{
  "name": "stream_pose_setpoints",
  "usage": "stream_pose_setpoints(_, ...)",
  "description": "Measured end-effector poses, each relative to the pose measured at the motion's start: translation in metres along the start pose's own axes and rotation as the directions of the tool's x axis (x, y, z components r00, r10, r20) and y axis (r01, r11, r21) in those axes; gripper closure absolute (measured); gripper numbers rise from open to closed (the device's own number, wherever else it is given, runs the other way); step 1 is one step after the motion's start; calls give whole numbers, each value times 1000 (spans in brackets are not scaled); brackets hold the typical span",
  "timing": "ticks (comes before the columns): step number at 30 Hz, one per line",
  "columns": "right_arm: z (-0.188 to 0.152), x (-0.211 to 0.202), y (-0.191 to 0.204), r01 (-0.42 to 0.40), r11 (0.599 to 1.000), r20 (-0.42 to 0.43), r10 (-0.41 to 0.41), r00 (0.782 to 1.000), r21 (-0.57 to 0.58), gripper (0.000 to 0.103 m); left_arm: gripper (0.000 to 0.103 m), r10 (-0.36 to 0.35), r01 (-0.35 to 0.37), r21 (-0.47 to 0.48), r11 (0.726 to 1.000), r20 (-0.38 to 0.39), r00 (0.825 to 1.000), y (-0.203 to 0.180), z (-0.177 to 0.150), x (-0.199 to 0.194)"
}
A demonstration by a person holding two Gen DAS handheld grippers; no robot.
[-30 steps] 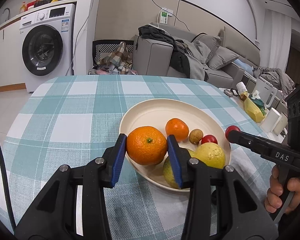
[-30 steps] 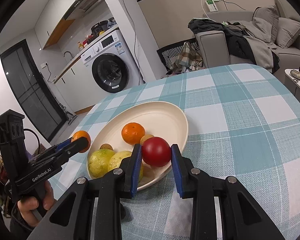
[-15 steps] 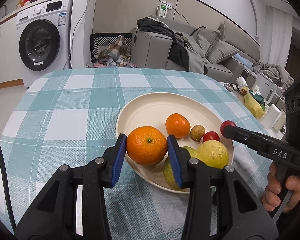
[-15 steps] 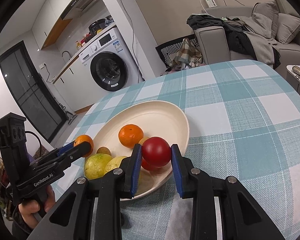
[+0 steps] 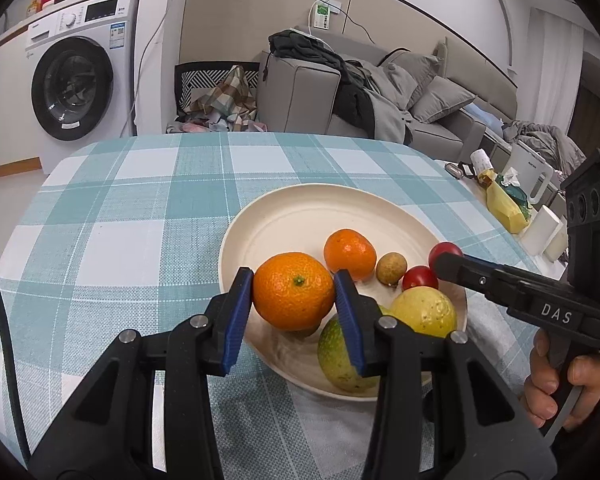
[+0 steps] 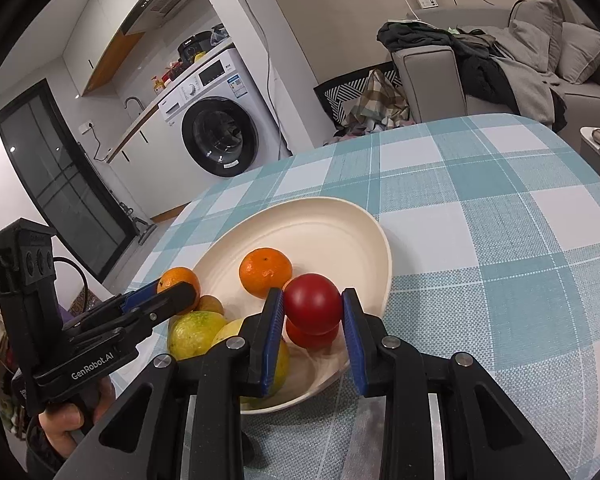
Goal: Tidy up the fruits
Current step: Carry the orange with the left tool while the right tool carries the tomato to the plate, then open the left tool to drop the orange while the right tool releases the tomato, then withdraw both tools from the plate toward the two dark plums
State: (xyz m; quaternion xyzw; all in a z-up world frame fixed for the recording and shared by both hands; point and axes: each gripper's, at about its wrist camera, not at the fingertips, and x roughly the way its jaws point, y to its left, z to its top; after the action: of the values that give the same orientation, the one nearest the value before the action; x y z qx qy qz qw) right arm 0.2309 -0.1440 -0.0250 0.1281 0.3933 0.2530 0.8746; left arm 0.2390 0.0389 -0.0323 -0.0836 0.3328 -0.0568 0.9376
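Fruits sat in a cream plate on a surface with a blue and white check cloth. Two more fruits were held over the near part of the plate. The left gripper had its jaws clenched on a big orange, round and bumpy with a small green stem spot. The right gripper had its jaws clenched on a red tomato, smooth and shiny. In the plate I counted one smaller orange, one little brown round fruit, one more red tomato, one yellow fruit and one green-yellow fruit. The yellow and green-yellow ones lay side by side at the near rim. That made two oranges, two tomatoes, and one each of the other three. A person's hand held the right gripper's handle.
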Motion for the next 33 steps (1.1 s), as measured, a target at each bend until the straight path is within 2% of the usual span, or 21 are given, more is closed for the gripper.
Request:
stream_pose_setpoints(12,-1,-5,5,-9,1000,25,10,1000,-28,71,65,3,-3,21,1000,13,1000,-5,-2,-3)
stream_pose_setpoints(15,-1,-7,5,-12,1000,38,13,999,-29,63,64,4,-5,24,1000,14,1000,-6,-2,-3)
stream_pose_setpoints(18,-1,-8,3,-7,1000,47,8,999,-20,60,59,8,-8,15,1000,16,1000,-5,-2,-4)
stream_pose_setpoints(21,-1,-10,2,-4,1000,57,5,998,-17,52,47,12,-12,5,1000,26,1000,-3,-2,-6)
stream_pose_setpoints(24,-1,-10,2,3,1000,60,-2,998,-14,50,43,9,-9,0,1000,38,999,-1,-2,-9)
stream_pose_setpoints(26,-1,-10,3,3,1000,53,-2,999,-19,41,32,15,-15,-6,1000,49,999,0,-2,-12)
stream_pose_setpoints(27,-2,-11,4,-1,1000,56,2,998,-25,37,22,18,-18,-11,1000,55,998,1,-3,-14)
stream_pose_setpoints(28,-2,-12,5,0,1000,62,1,998,-30,32,19,14,-13,-15,1000,62,998,2,-3,-16)
stream_pose_setpoints(30,-3,-16,7,7,999,75,-4,997,-50,26,18,10,-8,-20,1000,70,997,3,-5,-21)
stream_pose_setpoints(32,-4,-18,11,27,997,82,-21,996,-73,13,18,15,-14,-24,1000,59,998,4,-7,-23)
stream_pose_setpoints(33,-5,-20,12,35,996,88,-28,996,-82,12,18,13,-11,-27,1000,51,999,4,-9,-24)
